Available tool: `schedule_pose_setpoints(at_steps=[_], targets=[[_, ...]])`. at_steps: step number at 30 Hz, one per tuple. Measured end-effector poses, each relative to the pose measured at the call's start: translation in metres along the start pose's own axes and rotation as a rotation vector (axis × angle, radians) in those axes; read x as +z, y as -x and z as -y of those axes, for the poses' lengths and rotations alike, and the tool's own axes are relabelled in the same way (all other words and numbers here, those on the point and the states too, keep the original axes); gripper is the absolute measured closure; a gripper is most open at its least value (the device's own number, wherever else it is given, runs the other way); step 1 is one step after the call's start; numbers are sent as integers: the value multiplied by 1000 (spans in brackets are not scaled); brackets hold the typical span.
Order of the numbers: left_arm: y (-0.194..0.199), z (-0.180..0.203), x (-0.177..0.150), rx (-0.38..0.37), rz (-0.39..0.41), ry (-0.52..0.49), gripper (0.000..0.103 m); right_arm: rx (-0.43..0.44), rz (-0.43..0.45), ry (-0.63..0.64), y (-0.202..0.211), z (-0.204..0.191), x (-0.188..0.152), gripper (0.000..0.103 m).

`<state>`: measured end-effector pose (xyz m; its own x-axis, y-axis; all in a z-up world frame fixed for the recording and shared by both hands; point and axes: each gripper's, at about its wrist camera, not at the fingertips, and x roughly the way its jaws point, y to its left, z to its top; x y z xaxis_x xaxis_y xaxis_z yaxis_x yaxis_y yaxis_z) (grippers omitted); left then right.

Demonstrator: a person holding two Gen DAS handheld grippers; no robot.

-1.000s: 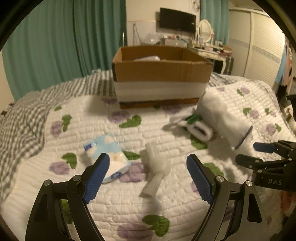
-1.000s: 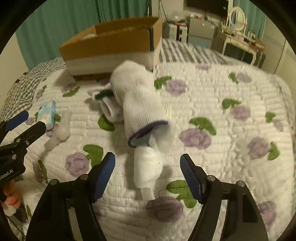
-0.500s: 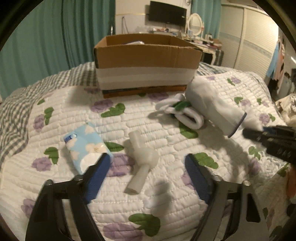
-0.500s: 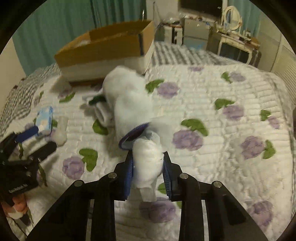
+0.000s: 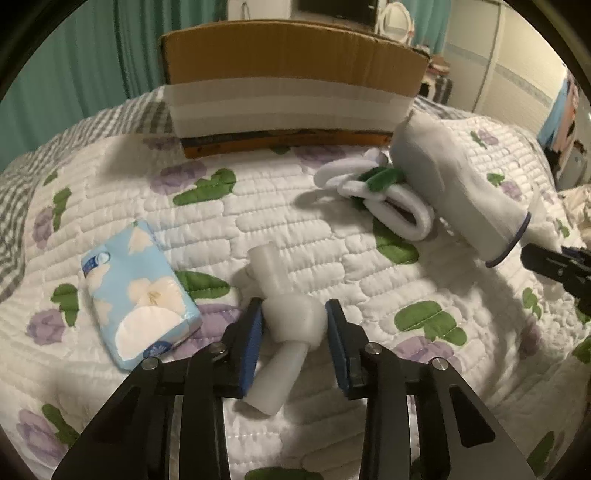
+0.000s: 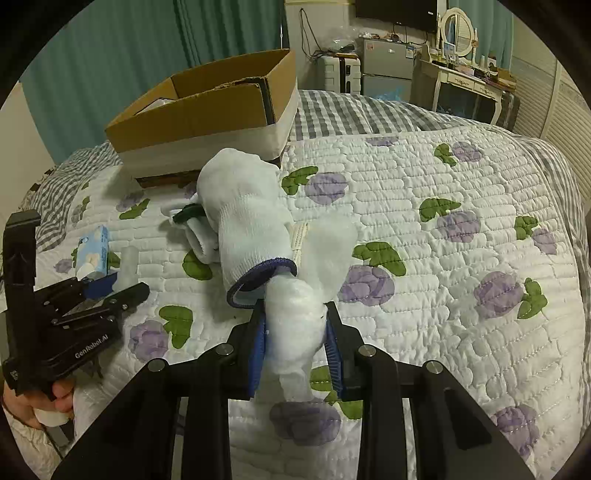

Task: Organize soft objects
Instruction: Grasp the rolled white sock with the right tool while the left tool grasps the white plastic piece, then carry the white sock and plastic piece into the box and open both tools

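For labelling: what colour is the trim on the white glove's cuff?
Dark blue, on the white glove; right wrist view.

around the bed quilt

the white quilt [image 6: 424,258] with purple flowers and green leaves covers the bed. a grey checked blanket [image 6: 351,114] lies at the quilt's far edge. teal curtains [image 6: 110,55] hang behind the quilt on the left. beyond its far right side stand a cream dressing table [image 6: 461,88] with an oval mirror [image 6: 457,22], a dark wall screen [image 6: 397,9] and a small grey fridge [image 6: 388,70].
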<state>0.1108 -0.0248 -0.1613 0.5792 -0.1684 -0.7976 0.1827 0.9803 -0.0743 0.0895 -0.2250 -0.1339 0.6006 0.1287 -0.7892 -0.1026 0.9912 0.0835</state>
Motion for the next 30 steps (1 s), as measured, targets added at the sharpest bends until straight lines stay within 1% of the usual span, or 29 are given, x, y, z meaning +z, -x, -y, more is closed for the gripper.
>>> schedule_pose_setpoints(at_steps=[4,5,9,13,16,19,22,27,30], targets=[[12,0,-6,-7,22,5,72,-4,12,-1,5,-1,-2,75],[15,0,-6,-19,24,8,73,-5,16,0,8,-1,-2,75],[34,1,-8,-43,46,28,73,5,48,14,28,-8,-4,75],[61,11,-6,-14,86,-9,73,30,83,30,50,-17,-6,75],[82,14,-4,-21,117,-18,73,48,89,41,64,-23,-5,75],[102,16,-1,-22,156,-24,73,81,123,54,85,-29,4,75],[118,19,7,-19,173,-33,73,89,154,90,102,-36,13,75],[144,22,30,-14,222,-61,73,103,199,142,123,-49,41,75],[156,23,52,-4,258,-81,73,121,230,159,130,-54,60,75]])
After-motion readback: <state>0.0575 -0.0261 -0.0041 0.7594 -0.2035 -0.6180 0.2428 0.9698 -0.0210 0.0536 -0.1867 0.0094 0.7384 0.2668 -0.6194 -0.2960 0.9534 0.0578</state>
